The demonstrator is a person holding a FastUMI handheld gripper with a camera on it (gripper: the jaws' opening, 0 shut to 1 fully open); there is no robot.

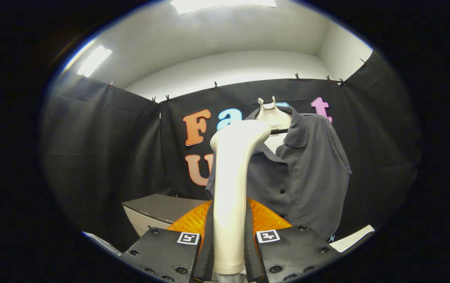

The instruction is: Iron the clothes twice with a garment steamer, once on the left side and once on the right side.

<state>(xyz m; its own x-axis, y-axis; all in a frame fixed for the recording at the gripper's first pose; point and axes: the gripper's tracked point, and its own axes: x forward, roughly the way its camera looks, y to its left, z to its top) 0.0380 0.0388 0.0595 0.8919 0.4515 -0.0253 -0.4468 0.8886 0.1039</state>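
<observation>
Gripper (231, 251) fingers clamped on both sides of my garment steamer (233, 188) handle, a rigid, smooth, probably top-heavy wand best held low, its head just left of the soft, limp grey shirt (303, 173) hanging beyond.

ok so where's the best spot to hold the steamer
Where the gripper holds it now: the lower handle of the steamer, one finger pressing each side. That stretch is long, straight and upright, while the top flares into a bent head facing the shirt.
</observation>
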